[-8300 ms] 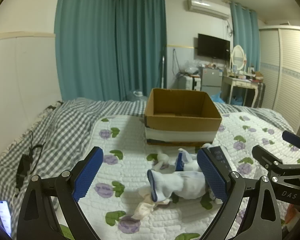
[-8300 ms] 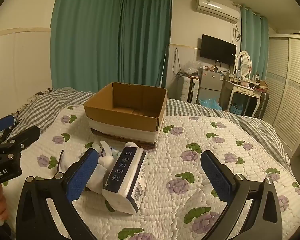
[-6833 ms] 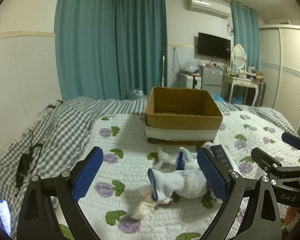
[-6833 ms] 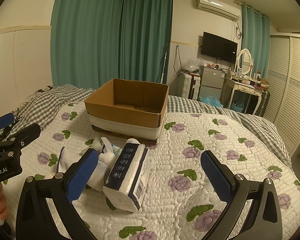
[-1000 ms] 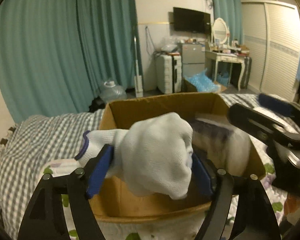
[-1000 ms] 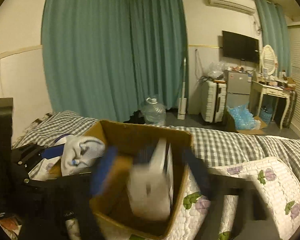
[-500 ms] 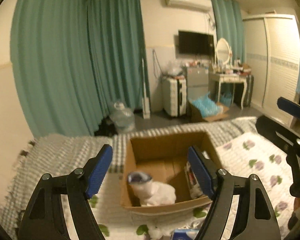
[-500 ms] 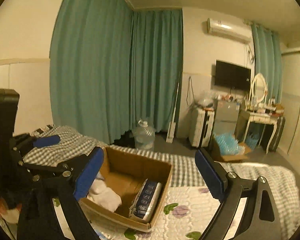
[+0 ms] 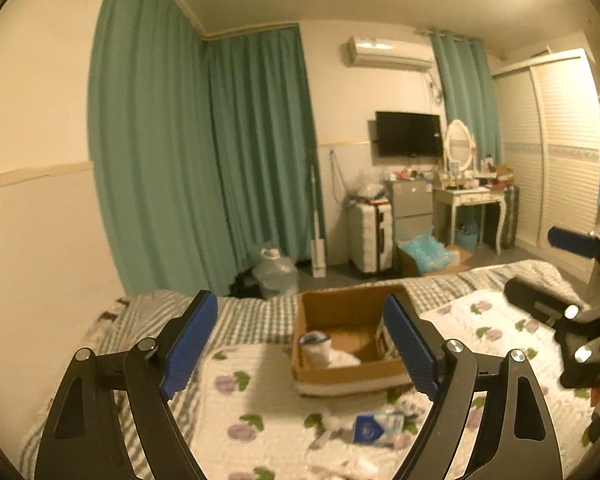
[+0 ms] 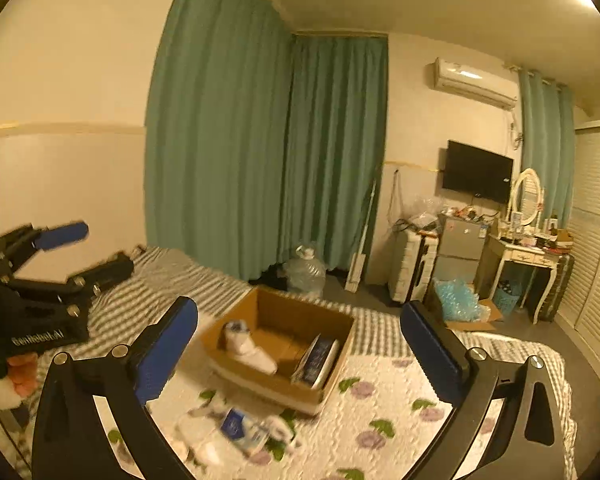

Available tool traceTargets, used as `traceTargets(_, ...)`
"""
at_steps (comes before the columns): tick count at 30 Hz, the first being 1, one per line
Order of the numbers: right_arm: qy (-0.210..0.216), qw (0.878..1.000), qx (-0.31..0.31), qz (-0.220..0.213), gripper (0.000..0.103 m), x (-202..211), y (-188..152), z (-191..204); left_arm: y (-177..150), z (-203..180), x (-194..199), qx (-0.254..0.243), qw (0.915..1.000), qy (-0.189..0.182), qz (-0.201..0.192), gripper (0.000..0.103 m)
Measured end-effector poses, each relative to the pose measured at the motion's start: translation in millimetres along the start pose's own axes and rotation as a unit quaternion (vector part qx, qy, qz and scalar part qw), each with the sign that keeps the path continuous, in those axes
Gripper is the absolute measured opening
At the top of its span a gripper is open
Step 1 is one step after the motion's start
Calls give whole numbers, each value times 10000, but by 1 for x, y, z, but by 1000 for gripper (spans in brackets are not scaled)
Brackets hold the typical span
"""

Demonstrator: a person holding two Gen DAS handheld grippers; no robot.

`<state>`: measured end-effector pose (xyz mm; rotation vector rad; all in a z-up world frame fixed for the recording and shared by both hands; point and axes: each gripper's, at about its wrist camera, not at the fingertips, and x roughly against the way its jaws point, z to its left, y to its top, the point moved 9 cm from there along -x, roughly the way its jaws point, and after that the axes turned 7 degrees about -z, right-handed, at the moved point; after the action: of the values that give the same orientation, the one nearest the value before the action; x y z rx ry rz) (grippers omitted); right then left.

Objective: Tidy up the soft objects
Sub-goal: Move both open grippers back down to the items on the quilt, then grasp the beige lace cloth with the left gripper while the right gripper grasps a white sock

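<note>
An open cardboard box stands on the flowered quilt. Inside lie a white sock with a blue cuff and a tissue pack leaning on the right wall. My left gripper is open and empty, held high and back from the box. My right gripper is open and empty, also high above the bed. In front of the box lie a small blue-and-white tissue pack and other white soft items.
The bed has a grey checked blanket at the left and far side. Beyond the bed are teal curtains, a water jug, a suitcase, a dressing table and a wardrobe.
Both grippers let go of the sock and the tissue pack into the box, opened, and have lifted up and back away from it. The box now looks smaller and lower.
</note>
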<state>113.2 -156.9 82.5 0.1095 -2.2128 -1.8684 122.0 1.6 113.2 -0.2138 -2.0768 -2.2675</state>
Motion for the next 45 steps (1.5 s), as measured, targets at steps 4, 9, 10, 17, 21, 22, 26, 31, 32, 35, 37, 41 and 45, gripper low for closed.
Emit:
traceTargets(4,125,9995,138,253,102,-5,-37,18,-19,2,7,-98,9998,189,33,86)
traceTargets(9,253,9970,180,713,102,-20,-80,28,-44,-1,5,-227,9986,398,248,86)
traceTargets(10,269,9965,192,763,102,-20,-86,29,-49,0,4,-217,9984,424,306,86)
traceTargets(17,352,9950,68,928,102,-7,-107,22,-78,-3,12,-136,9961,570,665,86)
traceTargets(21,417,9951,-168,883,102,-5,-116,18,-110,-5,19,-171,9938,597,920,86)
traceTargets(22,390,9948,-196,922,102,-6,-123,16,-123,-5,18,-175,9926,604,1042,86)
traceTargets(26,387,9906,-347,1269,102,-19,-159,12,-174,-4,8,-126,9863,579,1540,86)
traceTargets(31,310,9868,-268,1568,102,-38,-195,18,-243,-7,-6,-144,9757,506,2129,86)
traceTargets(32,319,9856,-270,1639,102,-41,-202,20,-255,-6,-10,-118,9727,476,2269,86)
traceTargets(35,354,9831,-230,1779,102,-48,-215,26,-284,0,-20,27,9638,497,2618,84)
traceTargets(37,363,9821,-169,1839,102,-50,-222,30,-295,2,-26,127,9595,439,2779,84)
traceTargets(41,370,9804,-107,1933,102,-56,-232,36,-310,-2,-34,455,9549,307,2919,83)
traceTargets(45,402,9795,-78,1973,102,-58,-236,40,-320,-17,-42,387,9524,85,3023,66)
